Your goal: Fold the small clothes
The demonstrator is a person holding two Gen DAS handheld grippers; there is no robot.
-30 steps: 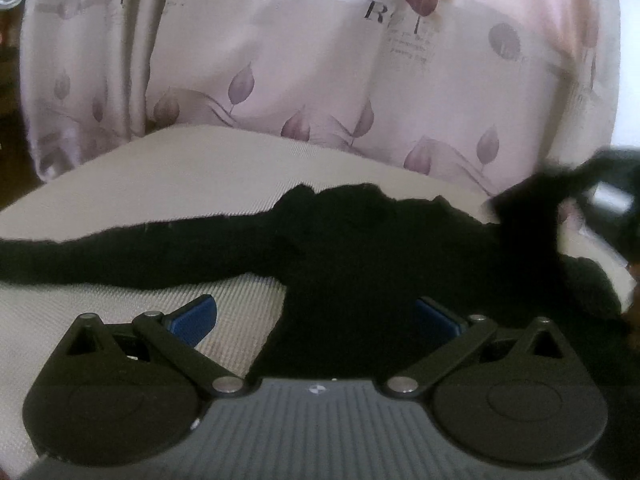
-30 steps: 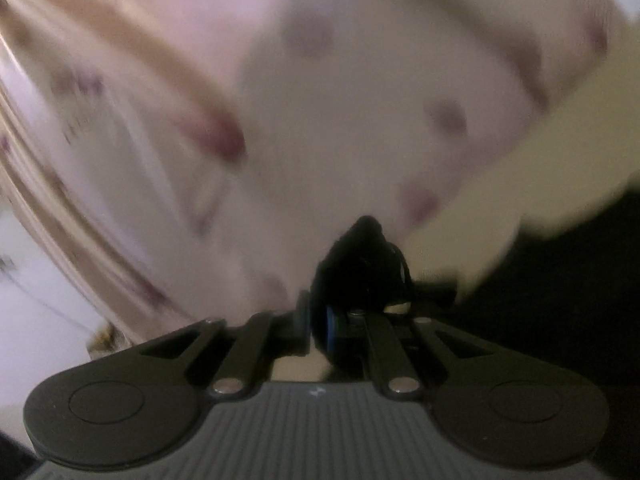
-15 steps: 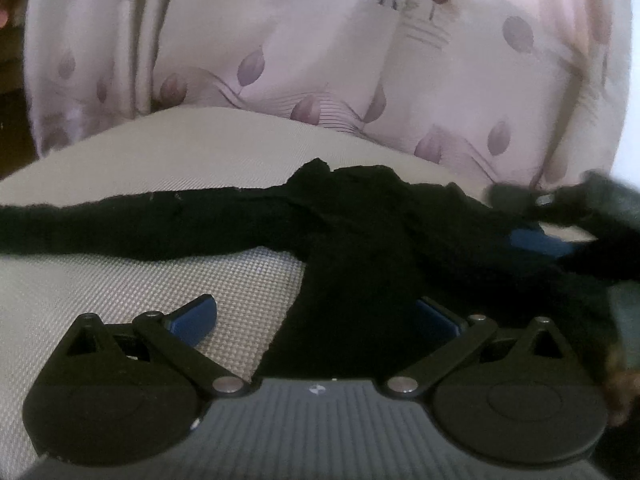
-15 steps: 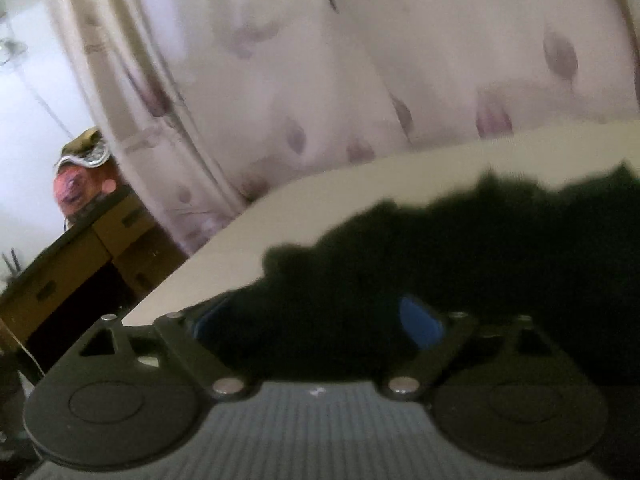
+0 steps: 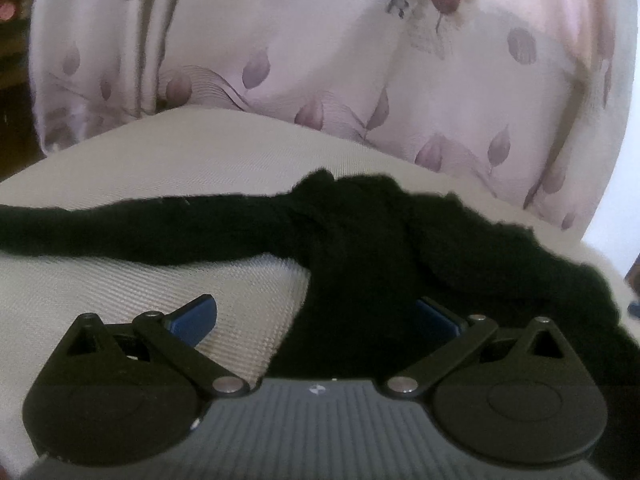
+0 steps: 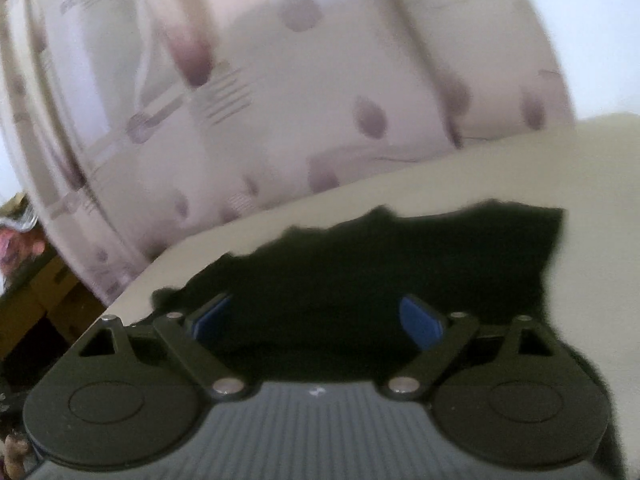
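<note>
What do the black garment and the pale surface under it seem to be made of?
The black garment looks like a soft knit, perhaps wool or fleece: matte, with fuzzy, uneven edges. The pale surface looks like a coarse woven cloth or mat: a fine ribbed grid shows, with a slight sheen. The exact fibre cannot be told.

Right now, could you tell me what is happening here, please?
A person is folding a small black garment on a beige padded surface by a leaf-print curtain. One sleeve lies stretched out to the side. Both the left tool and the right tool hover open over the fabric, gripping nothing.
</note>
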